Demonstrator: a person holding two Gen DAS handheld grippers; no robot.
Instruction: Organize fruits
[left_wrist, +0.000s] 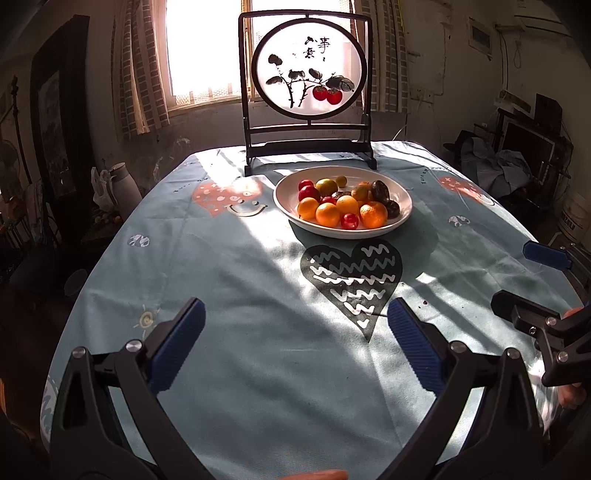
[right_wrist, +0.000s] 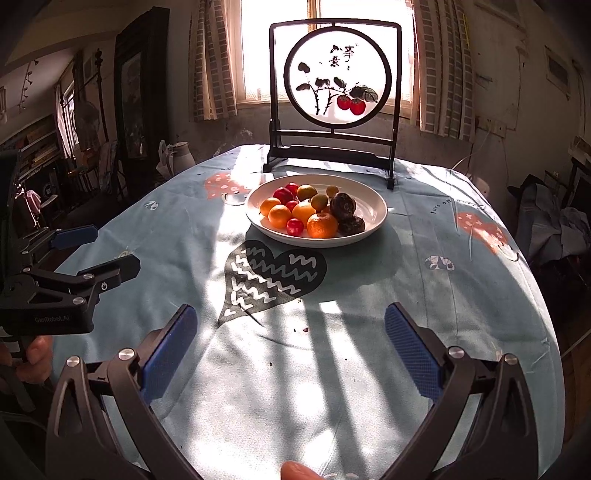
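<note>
Both wrist views look forward and slightly down over the near table edge, toward the window. I see the white plate (left_wrist: 400, 206) right of centre in the left view and the same plate (right_wrist: 373, 206) near centre in the right. Each view catches the other gripper at its margin: right gripper (left_wrist: 524, 280), left gripper (right_wrist: 110, 251).

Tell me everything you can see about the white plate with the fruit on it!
The plate is round, white and shallow, and looks glazed like ceramic. It sits flat on the blue tablecloth, in front of the dark picture stand and just behind a black heart print. Sunlight hits it. It holds a pile of fruit: oranges, small red ones, yellow-green ones and dark brown ones. Neither gripper touches it.
</note>
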